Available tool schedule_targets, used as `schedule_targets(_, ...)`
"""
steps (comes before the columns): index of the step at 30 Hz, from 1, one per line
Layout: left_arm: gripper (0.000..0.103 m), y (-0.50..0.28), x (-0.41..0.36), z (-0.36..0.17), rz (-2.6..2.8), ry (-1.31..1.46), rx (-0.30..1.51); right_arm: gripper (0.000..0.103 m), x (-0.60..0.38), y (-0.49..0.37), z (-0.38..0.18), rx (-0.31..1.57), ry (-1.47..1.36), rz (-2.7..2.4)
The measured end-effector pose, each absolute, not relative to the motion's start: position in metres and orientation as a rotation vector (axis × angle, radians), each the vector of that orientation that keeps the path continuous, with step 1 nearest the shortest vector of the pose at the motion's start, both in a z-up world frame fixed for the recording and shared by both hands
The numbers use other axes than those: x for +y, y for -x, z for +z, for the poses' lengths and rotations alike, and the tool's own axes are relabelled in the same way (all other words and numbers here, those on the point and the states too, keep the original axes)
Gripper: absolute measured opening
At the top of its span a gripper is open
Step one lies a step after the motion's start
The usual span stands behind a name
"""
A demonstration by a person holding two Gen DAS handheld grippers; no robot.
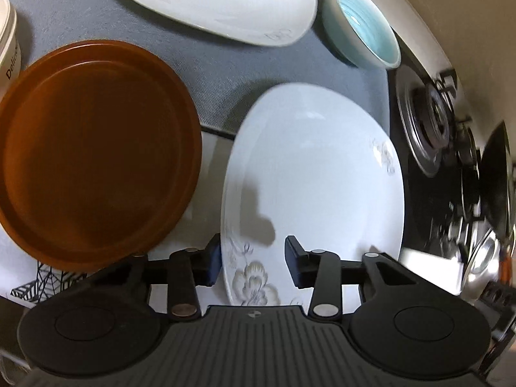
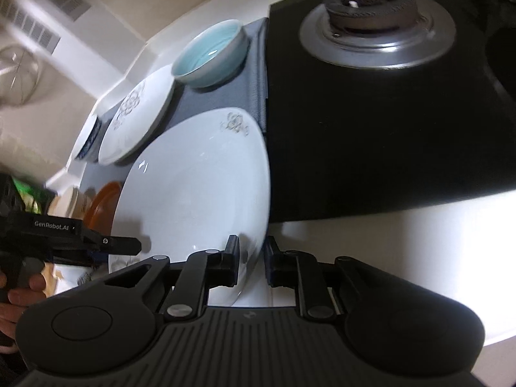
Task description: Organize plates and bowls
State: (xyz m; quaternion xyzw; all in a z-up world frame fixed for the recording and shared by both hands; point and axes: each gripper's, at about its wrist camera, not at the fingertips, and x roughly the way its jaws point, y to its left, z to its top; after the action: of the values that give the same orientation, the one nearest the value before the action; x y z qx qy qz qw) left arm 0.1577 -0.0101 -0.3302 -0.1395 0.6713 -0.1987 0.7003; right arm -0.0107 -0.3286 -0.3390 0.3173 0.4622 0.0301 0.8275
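Large white floral plate (image 2: pixel 193 187), lying at the worktop's front edge beside the hob (image 2: pixel 387 113): right tongs (image 2: pixel 252 266) pinched its rim, left tongs (image 1: pixel 253 262) stood spread astride the near rim; lift level, then stack it.

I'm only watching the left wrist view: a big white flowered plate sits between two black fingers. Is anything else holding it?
Observer: Yes. The right gripper looks clamped on another part of the white plate's rim.
Operator: Who's behind the gripper I'm looking through?
Observer: A hand holds the left gripper by its handle.
Operator: Any dishes I'm missing?
Observer: A small blue-patterned bowl sits beyond the smaller flowered plate.
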Motion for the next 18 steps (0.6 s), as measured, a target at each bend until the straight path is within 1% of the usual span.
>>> schedule_targets(1, 0.054, -0.159, -0.008, -0.328, -0.437, 0.313, 1.491, 0.021, -0.331, 0.009, -0.338, 0.972, -0.682, 0.063)
schedule_targets(2, 0.063, -0.164, -0.01, -0.328, -0.441, 0.319, 1.487, 0.021, -0.332, 0.007, -0.338, 0.962, -0.691, 0.071)
schedule_targets(3, 0.069, -0.161, -0.009, -0.326, -0.449, 0.327, 1.48, 0.026, -0.333, 0.005, -0.339, 0.954, -0.703, 0.087)
schedule_targets(4, 0.069, -0.163, -0.012, -0.326, -0.449, 0.332, 1.472, 0.029, -0.333, 0.003, -0.341, 0.954, -0.715, 0.098)
schedule_targets(6, 0.066, -0.161, -0.018, -0.322, -0.45, 0.292, 1.459, 0.03, -0.333, 0.001, -0.345, 0.951, -0.738, 0.104)
schedule_targets(7, 0.062, -0.157, -0.023, -0.319, -0.432, 0.241, 1.445, 0.029, -0.333, 0.002, -0.346, 0.95, -0.739, 0.106)
schedule_targets(8, 0.053, -0.154, -0.029, -0.316, -0.414, 0.186, 1.438, 0.028, -0.333, 0.002, -0.346, 0.949, -0.732, 0.104)
schedule_targets(9, 0.051, -0.151, -0.031, -0.315, -0.408, 0.168, 1.443, 0.025, -0.333, 0.004, -0.345, 0.947, -0.729, 0.096)
schedule_targets(11, 0.051, -0.15, -0.024, -0.316, -0.406, 0.242, 1.484, 0.023, -0.332, 0.008, -0.341, 0.934, -0.711, 0.091)
schedule_targets(12, 0.047, -0.149, -0.016, -0.314, -0.407, 0.277, 1.495, 0.022, -0.331, 0.01, -0.338, 0.926, -0.687, 0.092)
schedule_targets(13, 0.046, -0.148, -0.011, -0.311, -0.411, 0.294, 1.495, 0.022, -0.33, 0.012, -0.335, 0.919, -0.668, 0.093)
schedule_targets(16, 0.045, -0.14, -0.011, -0.298, -0.409, 0.285, 1.461, 0.019, -0.332, 0.016, -0.331, 0.914, -0.672, 0.107)
schedule_targets(18, 0.045, -0.136, -0.011, -0.288, -0.406, 0.267, 1.436, 0.019, -0.334, 0.017, -0.33, 0.913, -0.693, 0.11)
